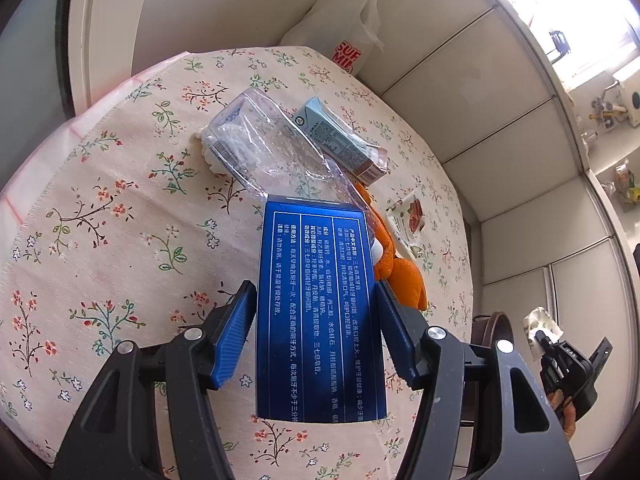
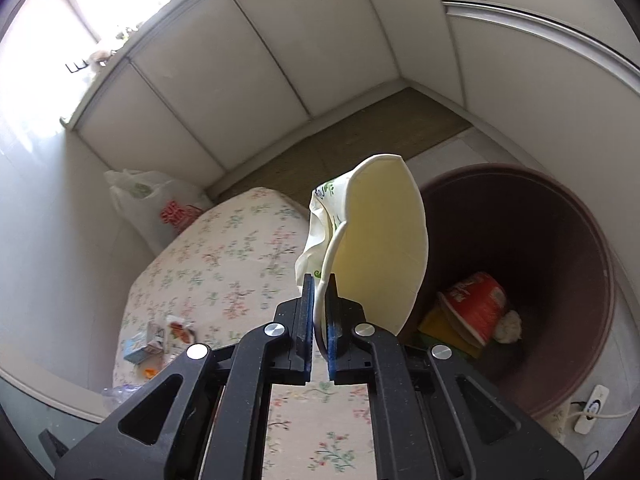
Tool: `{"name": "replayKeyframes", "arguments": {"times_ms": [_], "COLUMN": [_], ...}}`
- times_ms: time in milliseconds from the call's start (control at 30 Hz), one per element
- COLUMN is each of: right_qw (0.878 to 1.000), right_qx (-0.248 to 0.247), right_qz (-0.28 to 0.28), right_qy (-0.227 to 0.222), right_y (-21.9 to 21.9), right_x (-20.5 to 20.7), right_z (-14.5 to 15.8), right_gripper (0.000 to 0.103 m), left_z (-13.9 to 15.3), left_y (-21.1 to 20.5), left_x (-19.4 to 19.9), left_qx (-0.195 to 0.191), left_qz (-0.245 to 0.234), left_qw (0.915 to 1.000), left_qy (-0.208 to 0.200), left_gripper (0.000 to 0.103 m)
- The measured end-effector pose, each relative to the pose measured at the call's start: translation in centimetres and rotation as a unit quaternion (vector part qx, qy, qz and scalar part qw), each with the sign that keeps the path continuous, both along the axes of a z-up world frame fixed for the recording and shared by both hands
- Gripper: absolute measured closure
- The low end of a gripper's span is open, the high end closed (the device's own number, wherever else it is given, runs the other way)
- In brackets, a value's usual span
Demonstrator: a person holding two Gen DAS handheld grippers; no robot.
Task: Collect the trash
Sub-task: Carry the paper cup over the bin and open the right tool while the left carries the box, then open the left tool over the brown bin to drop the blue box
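Blue ribbed pads of the left gripper (image 1: 316, 316) stand fairly wide, one on each long side of a dark blue carton (image 1: 318, 312) printed with white text; both pads meet the carton's edges, so it is clamped and held above the floral tablecloth (image 1: 100, 200). Beyond the carton's far end on the table lie a crumpled clear plastic wrapper (image 1: 264, 148), a pale blue milk carton (image 1: 340, 140), an orange item (image 1: 400, 268) and a small printed packet (image 1: 408, 216).

Right gripper (image 2: 319, 312): jaws almost fully together, nipping the thin rim of a crushed paper bowl (image 2: 380, 248), cream inside with green print outside. No gap is visible between pads and rim. The bowl stands up from the fingertips, level with the near edge of a brown bin (image 2: 560, 240) on the floor beside the table. Inside the bin lie a red instant-noodle cup (image 2: 476, 304) and a wad of tissue (image 2: 508, 326). A white plastic bag (image 2: 160, 204) leans against the wall behind the table.
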State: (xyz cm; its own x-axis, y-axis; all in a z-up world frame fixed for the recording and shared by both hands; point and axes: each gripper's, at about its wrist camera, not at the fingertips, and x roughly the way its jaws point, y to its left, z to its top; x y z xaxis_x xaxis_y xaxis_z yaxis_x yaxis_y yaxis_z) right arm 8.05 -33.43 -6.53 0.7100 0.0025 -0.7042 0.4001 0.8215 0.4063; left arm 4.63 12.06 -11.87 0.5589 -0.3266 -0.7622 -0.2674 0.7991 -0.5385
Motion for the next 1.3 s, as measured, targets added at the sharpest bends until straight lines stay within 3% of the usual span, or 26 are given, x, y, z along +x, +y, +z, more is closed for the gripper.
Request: {"name": "replayKeyframes", "arguments": {"times_ms": [67, 100, 133, 167, 200, 267, 367, 733, 967, 1300], "right_qw": [1.0, 0.999, 0.999, 0.997, 0.995, 0.99, 0.985, 0.987, 0.983, 0.974], "right_qx": [-0.02, -0.032, -0.046, -0.071, -0.087, -0.133, -0.162, -0.071, -0.028, 0.047], "right_qz": [-0.007, -0.01, -0.013, -0.017, -0.023, -0.04, -0.052, -0.141, -0.166, -0.202], "right_qy": [0.009, 0.015, 0.022, 0.035, 0.04, 0.04, 0.031, -0.038, -0.074, -0.086], "right_y": [-0.1, -0.1, -0.1, 0.0, 0.2, 0.4, 0.1, -6.0, -8.4, -12.2], "right_x": [-0.2, -0.3, -0.5, -0.7, -0.6, -1.3, -2.3, -6.8, -8.3, -9.9], "right_z": [0.0, 0.0, 0.0, 0.2, 0.4, 1.1, 2.2, 5.5, 6.5, 5.4], "right_gripper": [0.096, 0.09, 0.08, 0.051, 0.031, 0.026, 0.006, 0.007, 0.007, 0.007], "left_z": [0.0, 0.1, 0.1, 0.2, 0.2, 0.4, 0.6, 3.8, 7.6, 7.5], "left_y": [-0.3, -0.5, -0.7, -1.0, -1.4, -2.3, -4.0, -12.4, -22.9, -33.4], "left_x": [0.1, 0.1, 0.1, 0.1, 0.2, 0.3, 0.5, 2.6, 4.2, 5.8], "left_qx": [-0.001, -0.001, -0.001, 0.0, 0.0, 0.003, 0.004, -0.046, -0.035, -0.036], "left_qz": [-0.002, -0.004, -0.005, -0.009, -0.013, -0.024, -0.044, -0.108, -0.19, -0.262], "left_qw": [1.0, 1.0, 1.0, 1.0, 0.9999, 0.9997, 0.999, 0.9929, 0.9796, 0.9636], "left_qy": [0.0, -0.002, -0.003, -0.004, -0.005, -0.007, -0.008, -0.015, -0.055, -0.039], "left_gripper": [0.043, 0.043, 0.043, 0.043, 0.043, 0.043, 0.043, 0.043, 0.043, 0.043]}}
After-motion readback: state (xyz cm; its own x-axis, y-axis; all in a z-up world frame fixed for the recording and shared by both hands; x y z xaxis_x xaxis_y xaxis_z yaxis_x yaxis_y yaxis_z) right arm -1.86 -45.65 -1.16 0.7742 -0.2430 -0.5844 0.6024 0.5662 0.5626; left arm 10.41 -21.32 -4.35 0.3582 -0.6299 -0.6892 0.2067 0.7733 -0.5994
